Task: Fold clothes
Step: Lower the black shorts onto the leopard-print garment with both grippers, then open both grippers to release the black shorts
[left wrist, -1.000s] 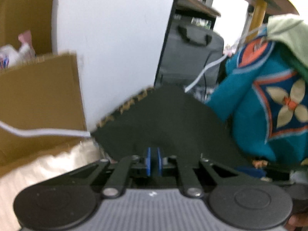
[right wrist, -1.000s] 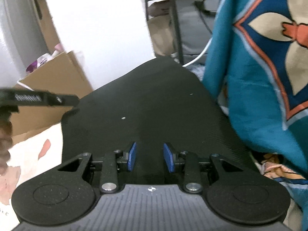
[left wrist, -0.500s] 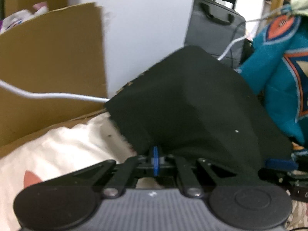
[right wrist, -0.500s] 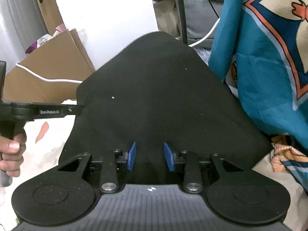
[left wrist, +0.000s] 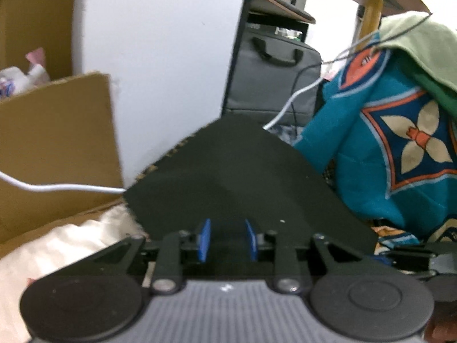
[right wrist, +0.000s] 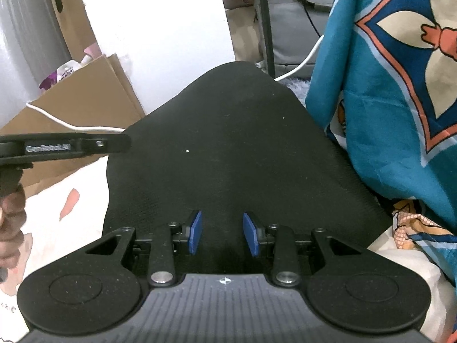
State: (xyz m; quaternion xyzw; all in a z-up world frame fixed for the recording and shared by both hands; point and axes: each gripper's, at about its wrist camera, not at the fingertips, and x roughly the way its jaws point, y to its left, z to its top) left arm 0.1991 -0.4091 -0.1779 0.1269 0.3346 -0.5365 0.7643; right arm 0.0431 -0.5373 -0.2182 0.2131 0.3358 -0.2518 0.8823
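While the black cloth (right wrist: 242, 154) lies flat on the bed, both the left gripper (left wrist: 227, 240) and right gripper (right wrist: 224, 233) hang over it with fingers apart, holding nothing.

A cardboard box (left wrist: 54, 140) stands ahead and left of the tongs, with a white cable (left wrist: 65, 187) running across its front. A white wall (left wrist: 160, 65) rises straight ahead. A grey bag (left wrist: 274, 77) with a black handle sits ahead and slightly right, under a dark shelf (left wrist: 280, 8).
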